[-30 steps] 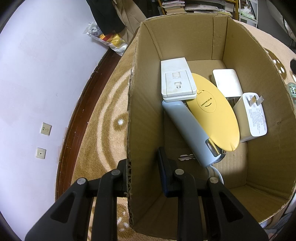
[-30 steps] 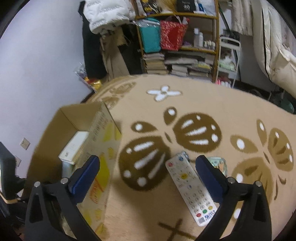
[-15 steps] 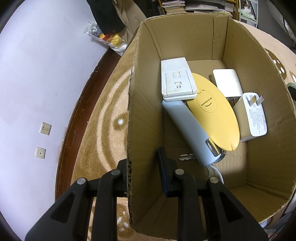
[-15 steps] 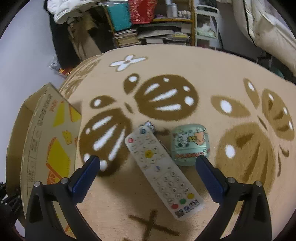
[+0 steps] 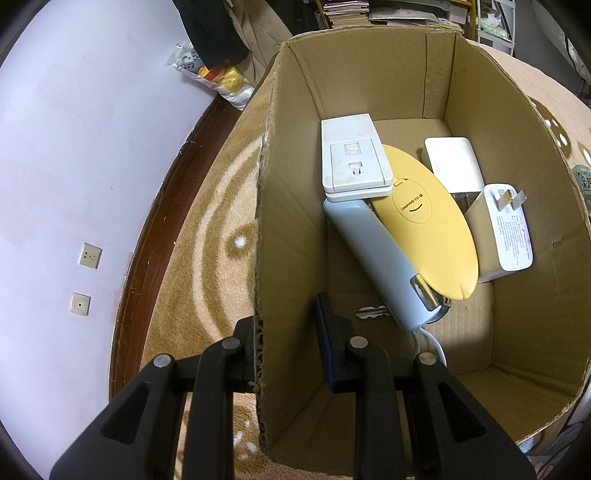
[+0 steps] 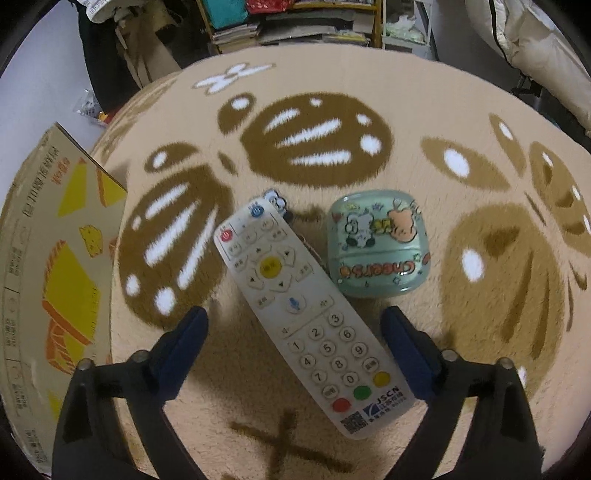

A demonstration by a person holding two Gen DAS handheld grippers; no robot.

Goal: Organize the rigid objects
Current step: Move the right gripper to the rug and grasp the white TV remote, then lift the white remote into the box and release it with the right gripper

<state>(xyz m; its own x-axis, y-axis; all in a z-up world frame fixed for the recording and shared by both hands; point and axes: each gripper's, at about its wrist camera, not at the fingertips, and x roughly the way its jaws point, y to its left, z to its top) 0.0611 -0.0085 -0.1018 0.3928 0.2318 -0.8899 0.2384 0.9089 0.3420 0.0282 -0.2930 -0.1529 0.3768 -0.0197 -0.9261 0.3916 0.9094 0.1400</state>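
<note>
My left gripper [image 5: 286,325] is shut on the near left wall of the cardboard box [image 5: 291,229], one finger outside and one inside. In the box lie a white socket block [image 5: 352,162], a grey-blue device [image 5: 380,254], a yellow oval case [image 5: 424,218], a white charger [image 5: 508,225] and a white block [image 5: 452,162]. My right gripper [image 6: 295,321] is open above the carpet, its fingers either side of a white remote control [image 6: 306,306]. A green cartoon case [image 6: 376,243] lies just right of the remote.
The box's printed outer wall [image 6: 48,266] stands at the left of the right wrist view. A small keychain charm [image 6: 277,201] lies by the remote's far end. Shelves with books [image 6: 295,22] and bedding [image 6: 535,48] stand beyond the carpet. A wall with sockets [image 5: 90,254] is left of the box.
My right gripper has moved down and forward over the remote, which now lies between its open fingers. The left gripper and the box have not moved.
</note>
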